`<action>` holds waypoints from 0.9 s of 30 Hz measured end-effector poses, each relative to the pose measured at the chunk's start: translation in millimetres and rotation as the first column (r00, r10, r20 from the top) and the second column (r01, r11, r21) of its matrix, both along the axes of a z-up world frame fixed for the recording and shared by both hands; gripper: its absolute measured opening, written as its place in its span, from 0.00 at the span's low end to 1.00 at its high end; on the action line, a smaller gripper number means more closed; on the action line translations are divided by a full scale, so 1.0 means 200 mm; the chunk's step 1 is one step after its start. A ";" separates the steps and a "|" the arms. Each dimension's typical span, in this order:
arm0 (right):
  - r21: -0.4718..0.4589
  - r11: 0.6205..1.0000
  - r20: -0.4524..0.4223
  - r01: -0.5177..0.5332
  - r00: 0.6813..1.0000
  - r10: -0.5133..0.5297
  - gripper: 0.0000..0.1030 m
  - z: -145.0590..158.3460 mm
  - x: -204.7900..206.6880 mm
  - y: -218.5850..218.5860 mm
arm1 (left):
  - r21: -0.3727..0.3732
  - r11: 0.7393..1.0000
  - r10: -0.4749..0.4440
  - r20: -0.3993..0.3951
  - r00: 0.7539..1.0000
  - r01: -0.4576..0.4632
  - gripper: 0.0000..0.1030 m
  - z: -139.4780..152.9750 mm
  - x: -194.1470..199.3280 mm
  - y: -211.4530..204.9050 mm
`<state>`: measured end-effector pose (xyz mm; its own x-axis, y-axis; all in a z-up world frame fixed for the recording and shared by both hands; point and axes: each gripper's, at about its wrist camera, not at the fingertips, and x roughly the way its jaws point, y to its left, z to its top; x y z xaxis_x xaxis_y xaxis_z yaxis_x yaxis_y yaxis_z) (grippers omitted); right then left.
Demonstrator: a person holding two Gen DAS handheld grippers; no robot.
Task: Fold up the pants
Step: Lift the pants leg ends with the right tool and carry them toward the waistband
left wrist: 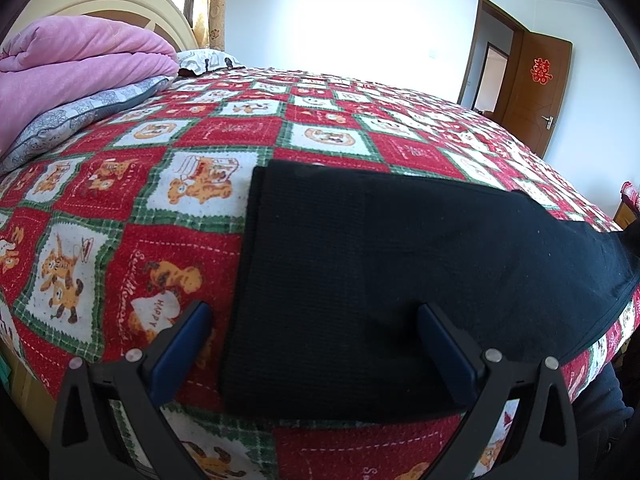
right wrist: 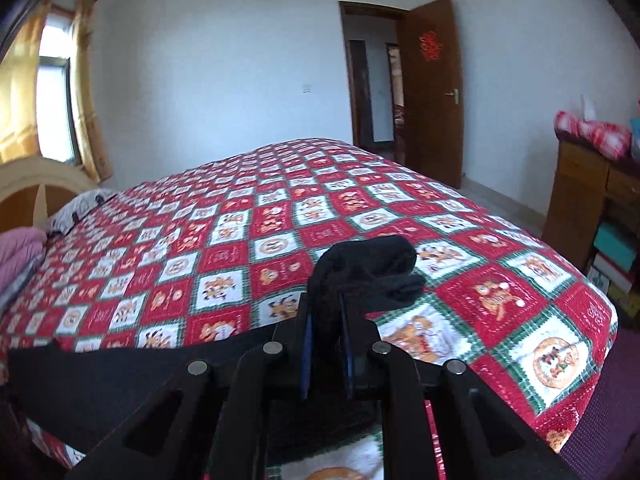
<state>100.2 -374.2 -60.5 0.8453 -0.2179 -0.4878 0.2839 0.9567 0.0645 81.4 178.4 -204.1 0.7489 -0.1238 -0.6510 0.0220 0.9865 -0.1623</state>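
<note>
In the left wrist view, our left tongs (left wrist: pixel 314 354) hang open over the near edge of the bed (left wrist: pixel 120 208), one finger on each side of the pants' (left wrist: pixel 380 260) left end, pinching nothing. The pants lie flat along that edge, running off to the right.

In the right wrist view, our right tongs (right wrist: pixel 326 324) are clamped on a bunched end of the pants (right wrist: pixel 364 268), lifted clear of the bed. To fold well, we should carry this end across level and lay it square on the flat end. We see no containers holding anything.
</note>
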 end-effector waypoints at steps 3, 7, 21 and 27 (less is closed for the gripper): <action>-0.017 1.000 -0.003 -0.023 1.000 0.023 0.12 0.00 0.01 0.06 | 0.000 1.000 0.000 0.000 1.000 0.000 1.00 0.00 0.00 0.00; -0.026 0.999 -0.001 -0.043 0.999 0.043 0.12 0.00 0.01 0.11 | 0.000 1.000 0.000 0.000 1.000 0.000 1.00 0.00 0.00 0.00; -0.052 0.988 0.003 -0.143 0.990 0.143 0.12 0.02 0.01 0.28 | 0.001 1.000 0.000 0.001 1.000 0.000 1.00 0.00 0.00 0.00; -0.046 0.973 0.024 -0.226 0.973 0.227 0.12 0.03 -0.01 0.37 | 0.000 1.000 0.000 0.001 1.000 0.000 1.00 0.00 0.00 0.00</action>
<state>98.7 -300.2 -55.4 0.8888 -0.0388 -0.4566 0.0577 0.9980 0.0276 81.2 178.0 -204.7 0.7496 -0.1242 -0.6501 0.0226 0.9865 -0.1623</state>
